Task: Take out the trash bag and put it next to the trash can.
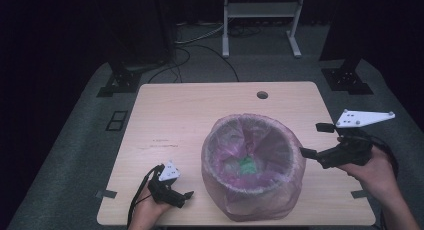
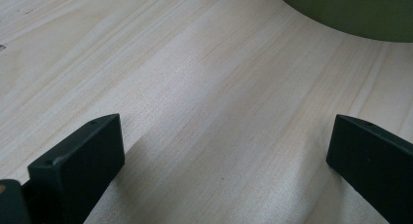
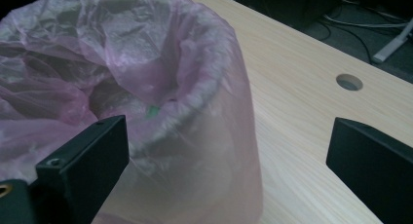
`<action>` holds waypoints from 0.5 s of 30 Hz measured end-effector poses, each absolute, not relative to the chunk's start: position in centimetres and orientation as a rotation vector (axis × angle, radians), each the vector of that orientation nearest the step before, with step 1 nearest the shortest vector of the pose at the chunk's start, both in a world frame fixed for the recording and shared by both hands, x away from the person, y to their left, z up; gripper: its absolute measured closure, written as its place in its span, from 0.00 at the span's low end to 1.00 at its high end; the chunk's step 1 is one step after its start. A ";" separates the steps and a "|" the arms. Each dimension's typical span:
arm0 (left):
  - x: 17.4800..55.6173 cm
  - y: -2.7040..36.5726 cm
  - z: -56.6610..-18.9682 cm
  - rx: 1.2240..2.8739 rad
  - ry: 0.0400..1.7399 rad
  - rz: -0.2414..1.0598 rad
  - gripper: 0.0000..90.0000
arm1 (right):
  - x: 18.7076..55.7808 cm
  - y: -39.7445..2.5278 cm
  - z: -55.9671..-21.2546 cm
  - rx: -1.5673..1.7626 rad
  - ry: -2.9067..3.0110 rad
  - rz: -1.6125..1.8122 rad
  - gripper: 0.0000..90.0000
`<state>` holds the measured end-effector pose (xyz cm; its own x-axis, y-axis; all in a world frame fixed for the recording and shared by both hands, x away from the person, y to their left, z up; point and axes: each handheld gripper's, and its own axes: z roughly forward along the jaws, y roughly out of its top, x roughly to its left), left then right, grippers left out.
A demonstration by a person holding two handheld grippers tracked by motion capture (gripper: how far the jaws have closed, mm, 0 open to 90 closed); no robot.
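Centre-right on the wooden table [image 1: 165,115] stands a small bin [image 1: 252,165] lined with a thin pink bag [image 1: 220,145], its edge folded down over the rim and draped loose down the sides. Right gripper [image 1: 316,140] hovers just beside the bin's right rim, jaws wide apart, holding nothing. Left gripper [image 1: 190,197] sits low near the table's front left, near the bin's base, jaws also spread wide and empty. Risk, as I judge it: the film is flimsy, so a pinch that catches too little would slip off, and a hard pull with no bracing from the left could tip or drag the bin. High view shows something green [image 1: 245,165] down inside the bag; right gripper view gives the crinkled fold over the rim close up, plus the table's cable hole [image 3: 349,82]. Left gripper view shows bare wood grain and a greenish curved base edge [image 2: 350,14], not the bag film.
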<state>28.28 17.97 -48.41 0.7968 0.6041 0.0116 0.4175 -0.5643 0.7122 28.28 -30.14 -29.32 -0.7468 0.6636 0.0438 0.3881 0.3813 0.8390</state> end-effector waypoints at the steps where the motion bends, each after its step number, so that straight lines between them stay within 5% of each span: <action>1: 28.3 18.0 -48.4 2.252 0.751 0.330 0.00 | 28.4 -29.9 -29.2 0.912 2.349 1.307 0.01; 15: 28.3 18.0 -48.4 2.251 0.752 0.330 0.00 | 29.2 -25.5 -28.0 0.795 2.418 1.355 0.01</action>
<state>28.27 17.97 -48.40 0.7965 0.6046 0.0116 0.4180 -0.5643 0.7120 29.18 -25.47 -28.04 -0.8172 0.5749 0.0407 0.3350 0.4163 0.8453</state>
